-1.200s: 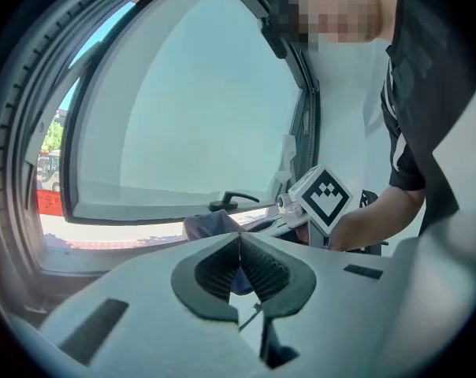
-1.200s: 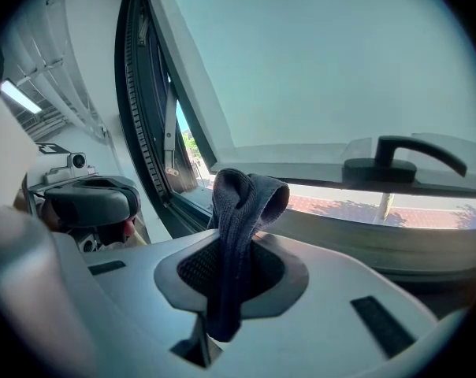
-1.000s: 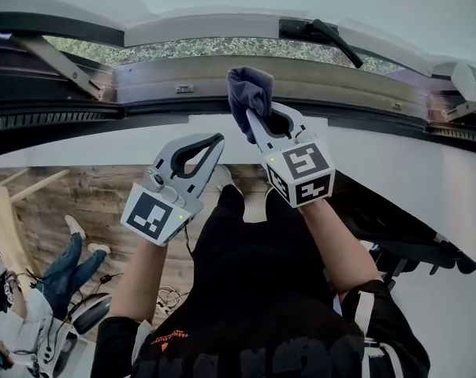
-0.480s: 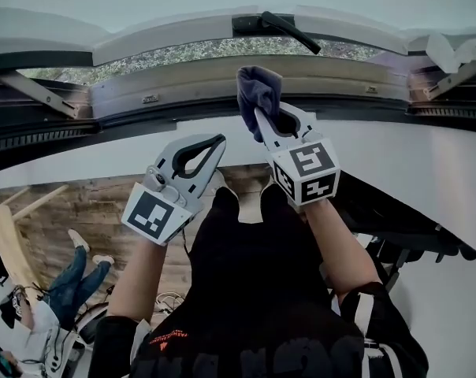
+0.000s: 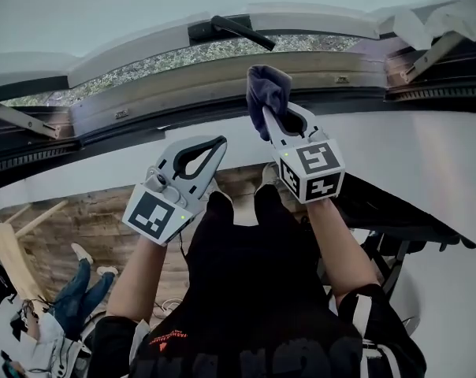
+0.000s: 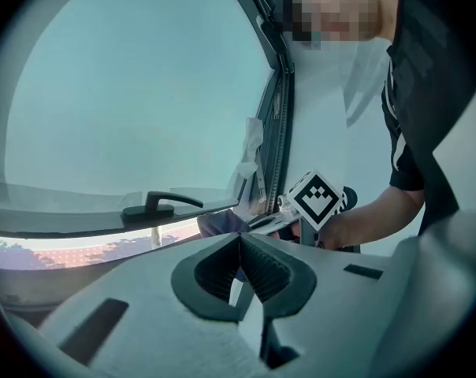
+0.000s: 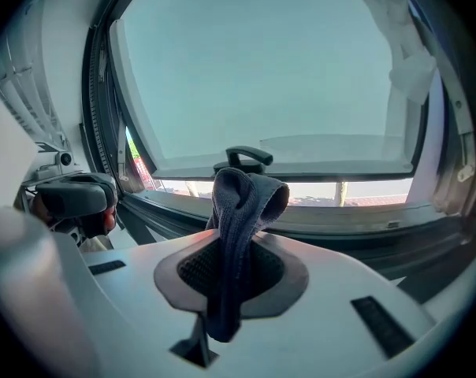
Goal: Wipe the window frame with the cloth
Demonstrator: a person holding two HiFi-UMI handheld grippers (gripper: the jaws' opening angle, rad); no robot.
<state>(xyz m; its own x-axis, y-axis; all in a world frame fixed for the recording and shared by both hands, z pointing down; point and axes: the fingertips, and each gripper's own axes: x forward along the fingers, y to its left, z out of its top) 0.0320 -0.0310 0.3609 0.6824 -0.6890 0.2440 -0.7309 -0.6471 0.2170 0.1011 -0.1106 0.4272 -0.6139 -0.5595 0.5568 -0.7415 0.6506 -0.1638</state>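
- right gripper (image 7: pixel 232 268): jaws pinch the cloth (image 7: pixel 239 199). the dark blue-grey knit is clamped mid-length, with one folded end standing above the jaws and the other hanging below them.
- in the head view the cloth's upper fold overlaps the lower rail of the window frame (image 5: pixel 183 89), just below and right of the black handle (image 5: pixel 228 28) on the sash. whether it actually touches the rail cannot be told.
- left gripper (image 6: pixel 239 249): jaws pressed together, ribbed pads meeting, nothing between them.
- the left gripper is held below the window frame, left of the right gripper and apart from the rail, in front of the white wall (image 5: pixel 427 156) under the frame.
- window frame: the sash stands open, and a strip of outdoor ground shows between the sash and the lower rail.
- white crumpled material (image 5: pixel 427 24) clings at the frame's right corner.
- a metal stay arm (image 5: pixel 17 116) sits at the frame's left end.
- wood floor (image 5: pixel 72 211) lies well below the frame. a person in jeans (image 5: pixel 76 283) is on it, off to the left.
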